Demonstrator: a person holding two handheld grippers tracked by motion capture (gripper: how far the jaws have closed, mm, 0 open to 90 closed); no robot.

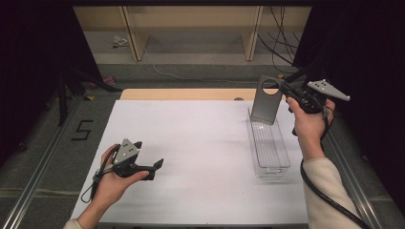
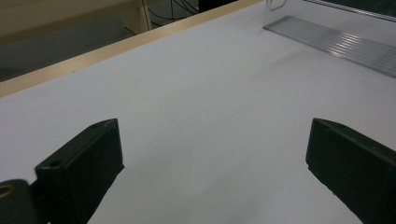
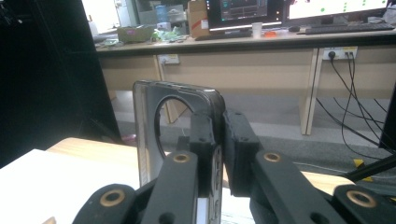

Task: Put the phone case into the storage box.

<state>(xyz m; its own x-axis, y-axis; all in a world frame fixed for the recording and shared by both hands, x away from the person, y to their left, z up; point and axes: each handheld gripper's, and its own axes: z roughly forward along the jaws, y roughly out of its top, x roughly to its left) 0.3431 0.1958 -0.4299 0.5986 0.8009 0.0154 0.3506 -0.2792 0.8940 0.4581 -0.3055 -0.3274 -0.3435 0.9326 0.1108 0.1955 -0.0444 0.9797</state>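
Note:
A grey phone case (image 1: 265, 101) with a round cut-out near its top hangs upright over the far end of a clear plastic tray (image 1: 282, 164). My right gripper (image 1: 285, 89) is shut on the case's right edge. In the right gripper view the case (image 3: 150, 126) stands on end, its edge pinched between the black jaws of the right gripper (image 3: 220, 140). My left gripper (image 1: 156, 169) rests low over the white table at the near left, open, with nothing between its fingers (image 2: 88, 163).
The white table (image 1: 191, 143) has a wooden strip along its far edge. The tray's ribbed floor (image 2: 341, 44) shows in the left gripper view, at the upper right. Beyond the table stand desk legs (image 1: 131, 33), cables on the floor and dark curtains at both sides.

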